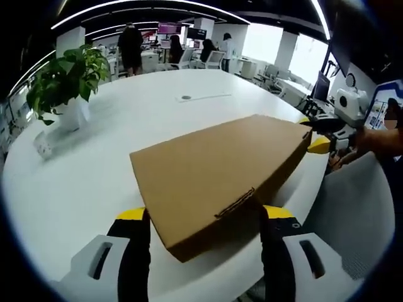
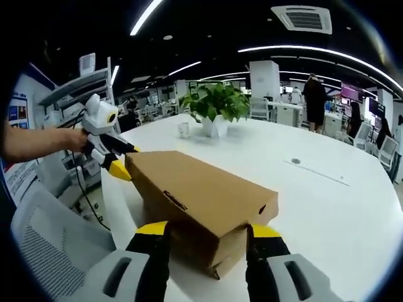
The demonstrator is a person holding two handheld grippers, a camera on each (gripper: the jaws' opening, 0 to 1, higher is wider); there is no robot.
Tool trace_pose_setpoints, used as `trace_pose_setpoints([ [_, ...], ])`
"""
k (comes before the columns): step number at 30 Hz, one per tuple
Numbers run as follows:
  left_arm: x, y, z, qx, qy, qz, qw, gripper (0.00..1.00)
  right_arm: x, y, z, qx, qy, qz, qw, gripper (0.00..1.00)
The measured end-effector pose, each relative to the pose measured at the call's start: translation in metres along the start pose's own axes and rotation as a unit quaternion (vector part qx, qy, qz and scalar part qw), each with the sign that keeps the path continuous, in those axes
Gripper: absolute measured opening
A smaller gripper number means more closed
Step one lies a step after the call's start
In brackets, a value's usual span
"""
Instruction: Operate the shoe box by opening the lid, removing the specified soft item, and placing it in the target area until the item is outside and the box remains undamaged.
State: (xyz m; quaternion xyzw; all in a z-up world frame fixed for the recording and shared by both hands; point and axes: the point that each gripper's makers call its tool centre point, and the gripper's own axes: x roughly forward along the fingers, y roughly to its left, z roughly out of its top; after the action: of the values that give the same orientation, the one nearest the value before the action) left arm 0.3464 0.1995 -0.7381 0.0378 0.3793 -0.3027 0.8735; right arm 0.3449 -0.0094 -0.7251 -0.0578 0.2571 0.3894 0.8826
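Box [image 1: 217, 176] long axis spanning the 2 tools on worktop [image 1: 94, 170]: left tool [image 1: 204, 217] spread astride 1 end, right tool [image 2: 204, 234] spread astride the opposite, lid lifted there.

No text, label, brand or number is legible on the shoe box [image 1: 217, 176] or elsewhere.

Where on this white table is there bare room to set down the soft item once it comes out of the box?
The widest bare stretch of the white table lies beyond the shoe box, between it and the potted plant. It is crowded at the near edge, where the left gripper and right gripper flank the box ends.
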Motion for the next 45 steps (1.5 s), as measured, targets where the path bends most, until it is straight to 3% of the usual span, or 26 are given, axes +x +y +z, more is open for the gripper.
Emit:
trace_pose_setpoints([
  [25, -0.011, 0.005, 0.024, 0.016, -0.023, 0.016, 0.9995, 0.69, -0.006, -0.002, 0.028, 0.002, -0.017, 0.001, 0.9998, 0.51],
  [45, -0.017, 0.016, 0.049, 0.012, -0.052, 0.027, 0.9982, 0.62, -0.004, -0.019, 0.048, -0.021, -0.025, -0.010, 0.9994, 0.44],
])
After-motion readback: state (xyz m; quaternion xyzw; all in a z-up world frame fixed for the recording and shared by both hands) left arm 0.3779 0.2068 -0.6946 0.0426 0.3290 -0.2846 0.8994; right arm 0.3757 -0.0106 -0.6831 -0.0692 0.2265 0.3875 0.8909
